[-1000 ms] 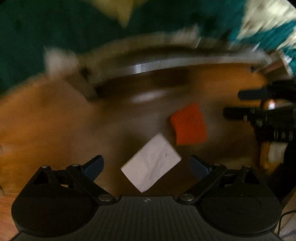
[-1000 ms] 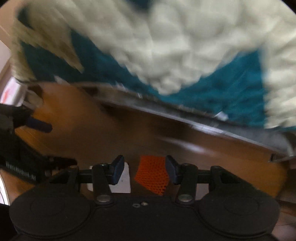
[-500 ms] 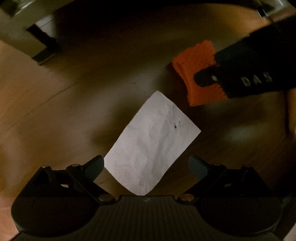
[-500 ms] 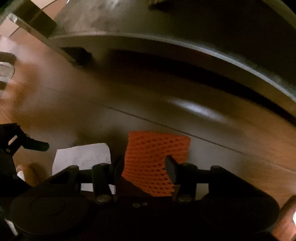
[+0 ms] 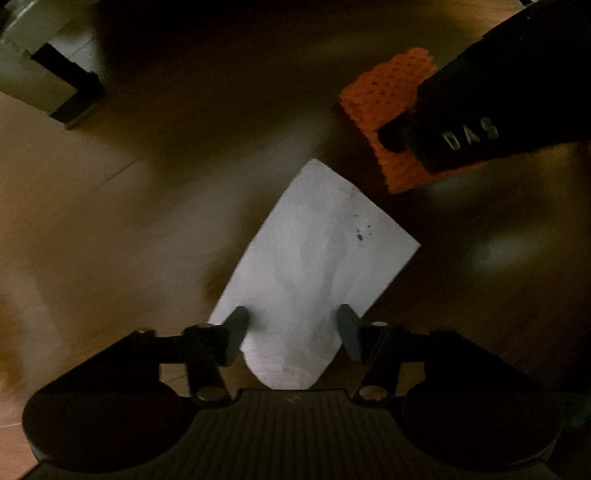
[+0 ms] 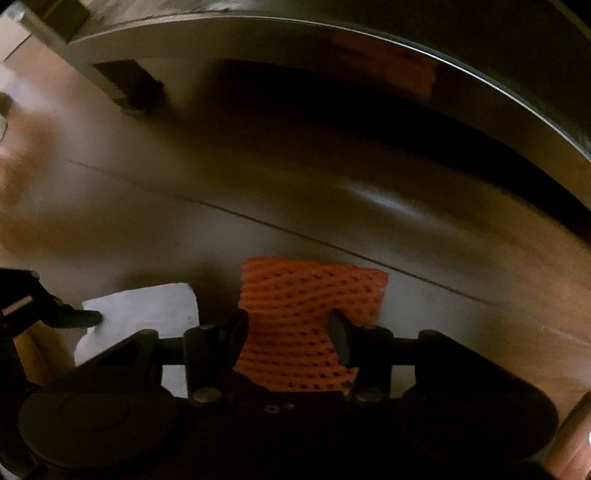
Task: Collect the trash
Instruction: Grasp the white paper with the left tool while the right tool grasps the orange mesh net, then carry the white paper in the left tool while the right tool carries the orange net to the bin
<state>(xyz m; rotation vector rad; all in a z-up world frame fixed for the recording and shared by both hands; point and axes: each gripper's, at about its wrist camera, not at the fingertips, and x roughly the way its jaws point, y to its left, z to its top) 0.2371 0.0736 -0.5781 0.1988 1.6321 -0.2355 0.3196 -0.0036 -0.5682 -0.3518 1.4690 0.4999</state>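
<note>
A white sheet of paper (image 5: 317, 258) lies on the dark wooden floor (image 5: 147, 206). My left gripper (image 5: 292, 322) points down at its near end. Its jaws are closing, both fingertips bear on the sheet, and the paper bulges up between them. An orange foam net (image 6: 306, 295) lies just right of the paper (image 6: 147, 306). My right gripper (image 6: 289, 326) stands over the net with its jaws closing slightly. The net is between the fingers, the right fingertip (image 6: 340, 332) lying over it. In the left wrist view the right gripper's black body (image 5: 491, 110) hides part of the net (image 5: 384, 96).
A grey metal furniture leg (image 5: 44, 81) stands at the far left. A curved metal rail (image 6: 369, 35) runs above the floor behind the net. A floorboard seam (image 6: 295, 232) crosses the wood. A left finger (image 6: 81, 315) reaches onto the paper's edge.
Both grippers have come down close to the floor. The left jaws have narrowed onto the paper, which now buckles. The right jaws now straddle the orange net.
</note>
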